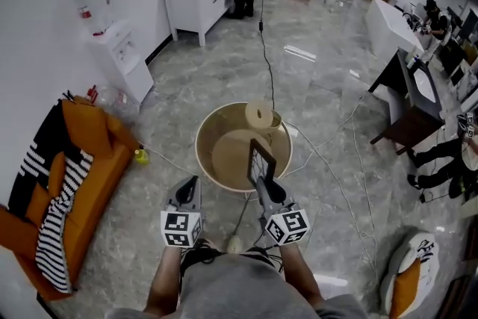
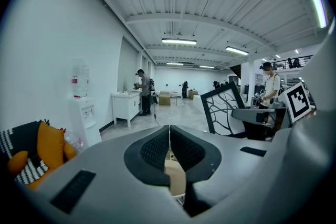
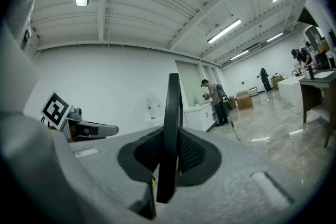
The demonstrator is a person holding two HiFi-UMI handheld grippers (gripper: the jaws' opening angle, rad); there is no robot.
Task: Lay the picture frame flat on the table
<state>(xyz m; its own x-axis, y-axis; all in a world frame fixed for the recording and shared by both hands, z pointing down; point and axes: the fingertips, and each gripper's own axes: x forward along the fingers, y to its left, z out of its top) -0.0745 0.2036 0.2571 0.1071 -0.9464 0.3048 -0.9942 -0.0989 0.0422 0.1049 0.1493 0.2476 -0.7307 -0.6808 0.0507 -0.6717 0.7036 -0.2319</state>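
A black picture frame (image 1: 261, 160) with a white branch pattern stands upright over the round beige table (image 1: 216, 127). My right gripper (image 1: 265, 183) is shut on its lower edge. Seen edge-on, the frame (image 3: 170, 128) rises between the pads in the right gripper view. My left gripper (image 1: 188, 190) hangs at the table's near edge, shut with nothing in it. From the left gripper view the frame (image 2: 223, 110) appears to the right, held up by the right gripper (image 2: 257, 115).
A roll of tape (image 1: 259, 115) lies on the far side of the table. An orange sofa (image 1: 82, 175) with a striped cloth stands to the left. Cables (image 1: 328, 160) run over the marble floor. A water dispenser (image 1: 112, 48) and white cabinet (image 1: 196, 0) stand by the wall.
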